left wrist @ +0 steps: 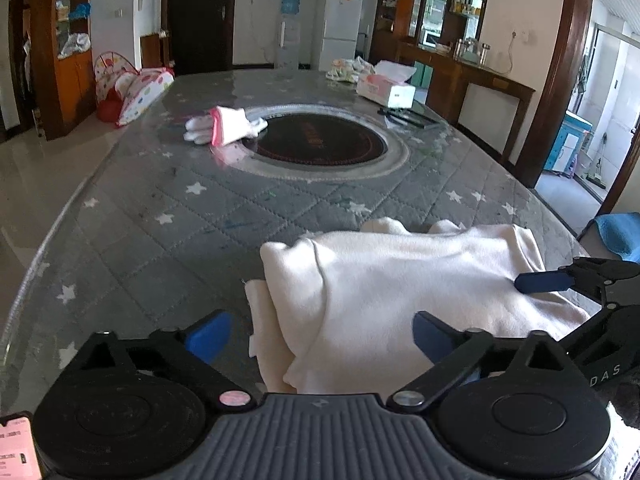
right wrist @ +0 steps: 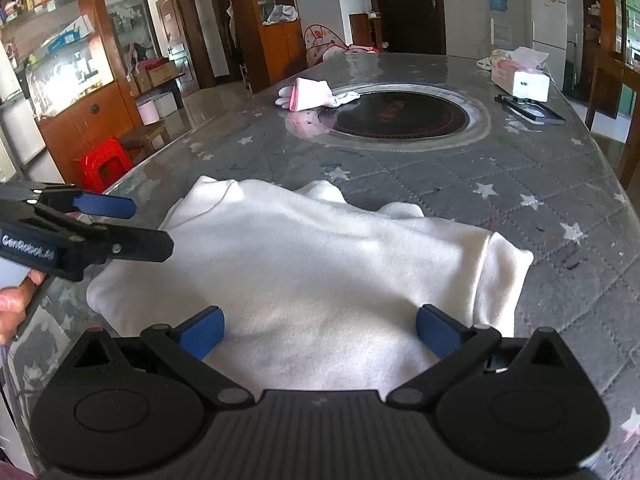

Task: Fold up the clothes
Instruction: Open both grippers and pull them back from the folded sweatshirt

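Observation:
A white fleece garment (left wrist: pixel 400 280) lies folded in layers on the grey star-patterned table (left wrist: pixel 180 208); it also shows in the right wrist view (right wrist: pixel 320 264). My left gripper (left wrist: pixel 320 336) is open and empty, its blue fingers spread over the garment's near left edge. It appears in the right wrist view (right wrist: pixel 148 224) at the garment's left side. My right gripper (right wrist: pixel 320 332) is open and empty above the garment's near edge. One of its blue fingers (left wrist: pixel 540 282) rests over the garment's right side in the left wrist view.
White and pink gloves (left wrist: pixel 224 128) lie by the round black cooktop (left wrist: pixel 320 140) set in the table's middle. A tissue box (left wrist: pixel 386 90) and a black frame (left wrist: pixel 408 118) sit at the far right. A red stool (right wrist: pixel 105 166) stands left of the table.

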`<state>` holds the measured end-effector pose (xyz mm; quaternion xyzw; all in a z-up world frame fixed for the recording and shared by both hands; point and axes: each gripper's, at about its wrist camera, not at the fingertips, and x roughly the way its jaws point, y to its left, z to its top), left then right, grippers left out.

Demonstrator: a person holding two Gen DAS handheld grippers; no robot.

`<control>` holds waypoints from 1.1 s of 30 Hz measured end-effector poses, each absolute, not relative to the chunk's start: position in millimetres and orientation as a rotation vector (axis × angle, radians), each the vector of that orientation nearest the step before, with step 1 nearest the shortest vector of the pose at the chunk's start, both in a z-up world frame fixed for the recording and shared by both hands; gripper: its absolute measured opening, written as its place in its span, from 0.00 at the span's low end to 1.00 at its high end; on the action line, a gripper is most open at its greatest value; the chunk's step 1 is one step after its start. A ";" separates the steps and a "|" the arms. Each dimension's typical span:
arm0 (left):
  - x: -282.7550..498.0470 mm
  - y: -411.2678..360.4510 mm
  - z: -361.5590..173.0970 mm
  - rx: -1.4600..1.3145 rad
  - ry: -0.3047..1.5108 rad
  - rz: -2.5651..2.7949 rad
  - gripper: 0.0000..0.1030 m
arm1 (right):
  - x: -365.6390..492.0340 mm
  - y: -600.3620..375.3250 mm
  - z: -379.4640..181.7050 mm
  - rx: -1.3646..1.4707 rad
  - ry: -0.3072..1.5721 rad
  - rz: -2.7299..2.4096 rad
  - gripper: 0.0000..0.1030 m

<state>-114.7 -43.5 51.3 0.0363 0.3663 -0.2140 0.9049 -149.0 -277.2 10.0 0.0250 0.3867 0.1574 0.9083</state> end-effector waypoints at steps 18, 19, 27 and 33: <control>-113.8 -18.3 53.6 0.008 0.765 -0.323 1.00 | -175.1 -308.9 42.0 0.081 0.711 0.249 1.00; -113.2 -17.0 54.4 0.006 0.765 -0.315 1.00 | -174.9 -309.2 43.2 0.079 0.708 0.243 1.00; -110.0 -10.9 59.9 0.009 0.763 -0.308 1.00 | -169.8 -308.7 53.1 0.116 0.659 0.198 1.00; -108.7 -9.0 57.7 0.015 0.784 -0.294 1.00 | -169.4 -301.8 53.7 0.100 0.654 0.185 1.00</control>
